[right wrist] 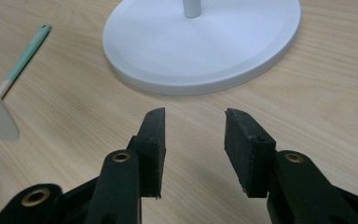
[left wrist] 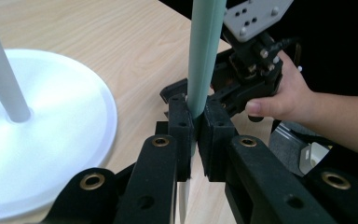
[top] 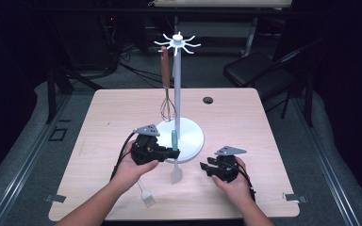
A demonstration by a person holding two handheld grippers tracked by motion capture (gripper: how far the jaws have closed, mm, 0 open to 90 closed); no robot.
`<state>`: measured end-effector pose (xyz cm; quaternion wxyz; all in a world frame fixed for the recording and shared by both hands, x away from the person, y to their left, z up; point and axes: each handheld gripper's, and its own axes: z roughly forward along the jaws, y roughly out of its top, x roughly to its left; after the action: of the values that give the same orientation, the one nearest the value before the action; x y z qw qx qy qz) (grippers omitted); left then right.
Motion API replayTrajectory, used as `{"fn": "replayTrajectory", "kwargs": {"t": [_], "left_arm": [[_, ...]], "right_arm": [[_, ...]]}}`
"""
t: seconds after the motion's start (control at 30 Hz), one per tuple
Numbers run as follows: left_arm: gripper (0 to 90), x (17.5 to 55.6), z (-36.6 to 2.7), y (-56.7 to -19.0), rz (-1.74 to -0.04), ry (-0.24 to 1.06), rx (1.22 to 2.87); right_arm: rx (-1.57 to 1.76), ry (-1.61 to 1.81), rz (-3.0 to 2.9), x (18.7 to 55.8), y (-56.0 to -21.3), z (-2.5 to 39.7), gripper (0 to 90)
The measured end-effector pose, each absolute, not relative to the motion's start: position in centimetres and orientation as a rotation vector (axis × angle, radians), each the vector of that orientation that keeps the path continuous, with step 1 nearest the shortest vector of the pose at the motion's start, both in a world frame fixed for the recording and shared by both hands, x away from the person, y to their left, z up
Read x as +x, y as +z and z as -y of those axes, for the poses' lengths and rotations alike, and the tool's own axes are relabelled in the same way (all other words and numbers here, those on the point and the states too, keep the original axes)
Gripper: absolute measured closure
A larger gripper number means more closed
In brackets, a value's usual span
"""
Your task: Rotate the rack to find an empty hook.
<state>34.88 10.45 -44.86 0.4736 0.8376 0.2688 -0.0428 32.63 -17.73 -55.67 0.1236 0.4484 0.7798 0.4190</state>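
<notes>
A spatula with a pale teal handle hangs upright, its white blade pointing down just in front of the white stand's round base. My left gripper is shut on that handle, pinching it between both pads. My right gripper is a little to the right of the blade, low over the table, open and holding nothing. A whisk with a brown handle hangs from a hook at the top of the stand's pole.
A white brush lies on the table near the front edge, beside the left forearm; its teal handle rests flat on the wood. A black round hole sits at the table's back. A dark chair stands behind at the right.
</notes>
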Motion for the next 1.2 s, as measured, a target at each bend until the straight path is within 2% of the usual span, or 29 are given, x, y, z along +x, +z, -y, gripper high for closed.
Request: {"fn": "replayTrajectory", "kwargs": {"t": [0.53,1.2], "left_arm": [[84.4,38.1,-10.6,-38.2,-0.605,-0.057,2.062],[84.4,40.1,-10.3,-32.4,-0.601,0.034,2.038]], "right_arm": [[1.293,1.204,-2.282,32.6,-56.0,17.5,57.5],[1.29,1.213,-2.286,32.6,-56.1,17.5,57.3]]}}
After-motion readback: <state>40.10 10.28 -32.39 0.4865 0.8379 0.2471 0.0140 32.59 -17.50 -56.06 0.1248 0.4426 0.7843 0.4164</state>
